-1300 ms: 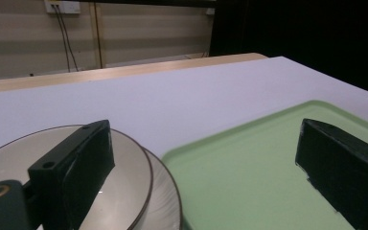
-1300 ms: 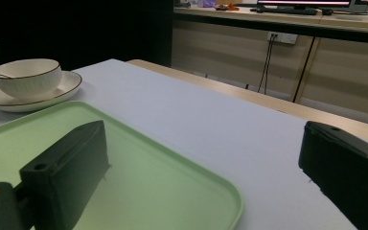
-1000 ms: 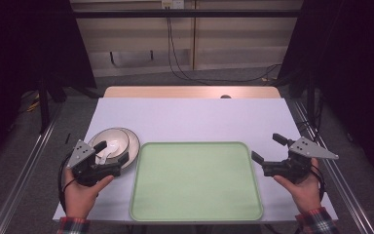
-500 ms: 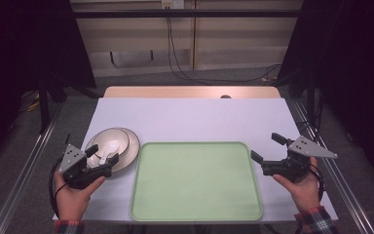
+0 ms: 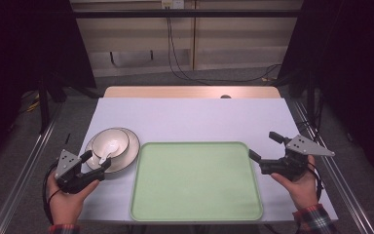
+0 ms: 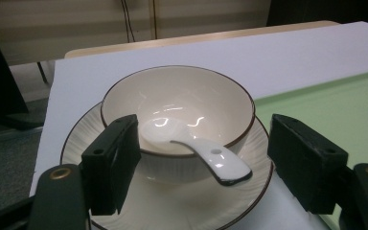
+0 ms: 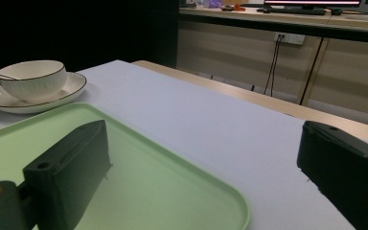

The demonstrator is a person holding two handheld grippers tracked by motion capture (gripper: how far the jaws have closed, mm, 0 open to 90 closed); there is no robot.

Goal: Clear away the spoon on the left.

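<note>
Green and bare, a tray (image 5: 196,181) lies at the middle of the table's near edge, on a pale sheet that covers most of the table (image 5: 190,114). Just beside the tray's far left corner, near the table's left edge, sits a cream plate (image 5: 128,155) with a dark rim, and a matching bowl (image 5: 110,142) stands on it. A white spoon (image 5: 105,157) rests in the bowl, its scoop down inside and its handle leaning out over the bowl's near rim toward the person.

At the near left corner the person's left hand (image 5: 66,202) holds the left gripper (image 5: 96,162), jaws spread wide apart and grasping nothing. From the left gripper view, the jaws stand to either side of the spoon handle (image 6: 213,160) and the near rim of the plate (image 6: 172,201), without touching the handle.

By the table's right edge the right hand (image 5: 302,187) holds the right gripper (image 5: 264,147), also released, jaws wide. It points left toward the tray's far right corner; one jaw hangs over the tray's right rim (image 7: 230,203), the other over the pale sheet beyond.
</note>
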